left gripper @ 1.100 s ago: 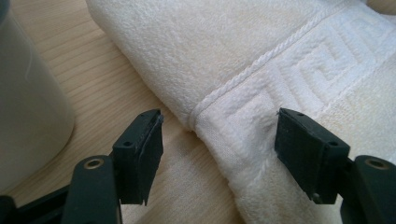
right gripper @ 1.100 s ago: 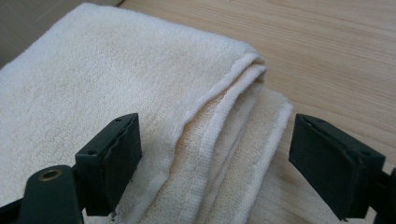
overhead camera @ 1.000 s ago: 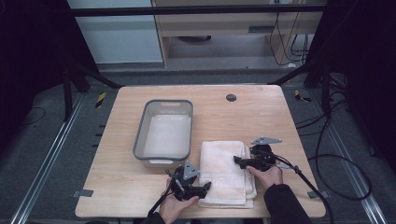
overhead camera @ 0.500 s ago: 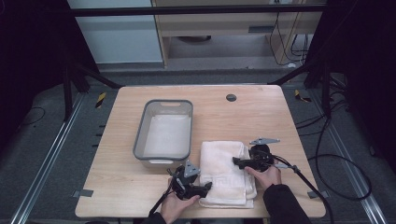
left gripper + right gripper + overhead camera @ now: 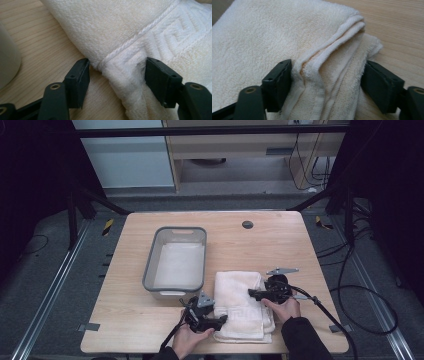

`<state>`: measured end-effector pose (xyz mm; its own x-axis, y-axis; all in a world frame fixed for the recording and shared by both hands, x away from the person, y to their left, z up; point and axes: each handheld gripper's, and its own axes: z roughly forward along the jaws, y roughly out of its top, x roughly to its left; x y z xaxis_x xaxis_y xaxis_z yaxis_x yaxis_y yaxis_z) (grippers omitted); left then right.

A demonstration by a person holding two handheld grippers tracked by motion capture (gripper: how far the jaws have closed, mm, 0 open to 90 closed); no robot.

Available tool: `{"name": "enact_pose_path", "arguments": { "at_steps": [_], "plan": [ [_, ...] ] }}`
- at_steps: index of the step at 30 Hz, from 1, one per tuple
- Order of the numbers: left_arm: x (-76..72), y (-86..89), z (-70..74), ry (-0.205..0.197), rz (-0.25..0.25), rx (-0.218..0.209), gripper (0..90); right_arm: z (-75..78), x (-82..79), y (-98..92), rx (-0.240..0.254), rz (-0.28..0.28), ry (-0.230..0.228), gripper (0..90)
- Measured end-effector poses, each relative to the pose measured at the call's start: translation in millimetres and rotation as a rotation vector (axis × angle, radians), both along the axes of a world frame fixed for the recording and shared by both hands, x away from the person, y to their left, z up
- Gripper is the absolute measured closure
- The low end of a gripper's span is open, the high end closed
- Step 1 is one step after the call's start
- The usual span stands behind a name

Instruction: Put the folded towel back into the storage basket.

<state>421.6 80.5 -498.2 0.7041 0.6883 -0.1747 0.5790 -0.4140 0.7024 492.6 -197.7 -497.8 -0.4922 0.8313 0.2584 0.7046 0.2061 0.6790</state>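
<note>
Now both grippers set at folded white towel (image 5: 241,306), near table's front edge.
Little changed since earlier: left gripper (image 5: 115,75) and right gripper (image 5: 327,80) jaws open, straddling towel edges, grasp judged imminent.

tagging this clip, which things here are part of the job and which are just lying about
In the job:
towel, folded on the table
left tool, jaws open around a towel edge
right tool, jaws open around towel layers

Lying about:
grey tub, beside the towel
table

Soft even light, dark surroundings, perhaps slightly blurred close-ups.
</note>
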Motion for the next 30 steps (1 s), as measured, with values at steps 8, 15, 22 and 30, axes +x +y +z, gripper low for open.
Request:
{"name": "enact_pose_path", "arguments": {
  "at_steps": [8,15,22,30],
  "plan": [
    [1.7,-0.7,1.6,0.047,-0.028,-0.02,49.9,2.3,-1.0,0.5,0.054,0.027,0.045,49.4],
    [0.4,-1.5,1.8,0.065,-0.031,-0.045,61.7,4.6,-1.6,0.3,0.063,0.039,0.048,59.9],
    [-2.5,-1.0,2.3,0.052,-0.018,-0.066,69.2,8.5,-2.5,0.1,0.062,0.04,0.04,63.7],
    [-3.7,2.6,6.4,0.049,-0.017,-0.096,72.5,18.7,-5.5,-2.2,0.074,0.051,0.004,65.0]
  ]
}}
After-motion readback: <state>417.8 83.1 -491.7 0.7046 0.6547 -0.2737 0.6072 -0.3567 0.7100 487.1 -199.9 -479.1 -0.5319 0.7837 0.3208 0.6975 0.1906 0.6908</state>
